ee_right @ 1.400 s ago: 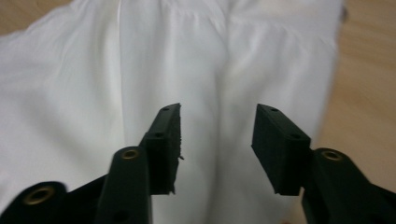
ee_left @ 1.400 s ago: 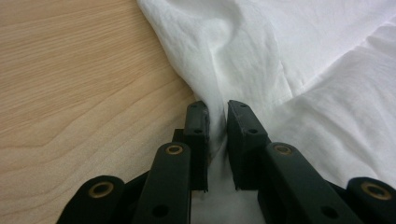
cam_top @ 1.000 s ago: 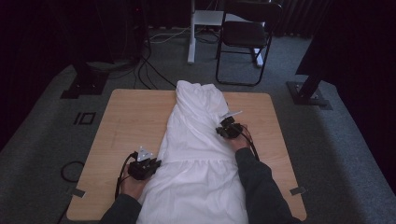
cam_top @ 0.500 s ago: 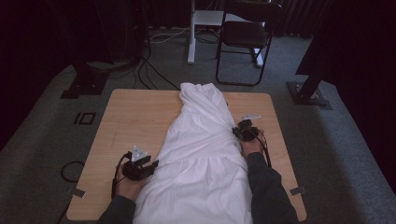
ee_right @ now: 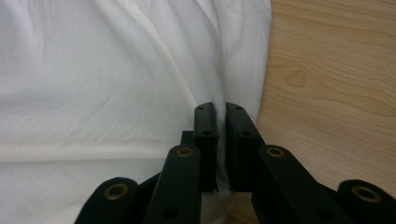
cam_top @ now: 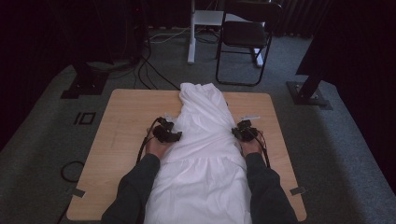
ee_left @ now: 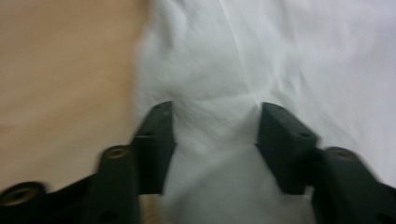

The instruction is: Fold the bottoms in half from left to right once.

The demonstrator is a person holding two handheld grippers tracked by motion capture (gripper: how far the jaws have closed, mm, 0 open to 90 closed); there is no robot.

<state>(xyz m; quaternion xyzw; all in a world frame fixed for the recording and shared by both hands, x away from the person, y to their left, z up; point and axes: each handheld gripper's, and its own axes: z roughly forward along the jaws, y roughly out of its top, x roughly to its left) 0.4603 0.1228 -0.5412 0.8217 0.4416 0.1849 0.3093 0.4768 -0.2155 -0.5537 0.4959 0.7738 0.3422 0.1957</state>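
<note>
1. The left gripper (cam_top: 173,135) sits at the left edge of the white garment (cam_top: 205,154), about halfway along its length. Its jaws have just been opening and stand apart, released, with a hump of cloth (ee_left: 212,135) lying between them but not pinched.
2. To the outer side of that gripper lies bare wooden table (cam_top: 126,121); the cloth spreads away ahead of the jaws and to their inner side.
3. The garment runs lengthwise between the two grippers, its narrow end beyond them near the far table edge, its wide end behind them by the person's sleeves (cam_top: 135,186).
4. The right gripper (cam_top: 239,130) is clenched on the garment's right edge; a thin fold (ee_right: 220,140) is nipped between its nearly closed jaws, bare table just outside.
</note>
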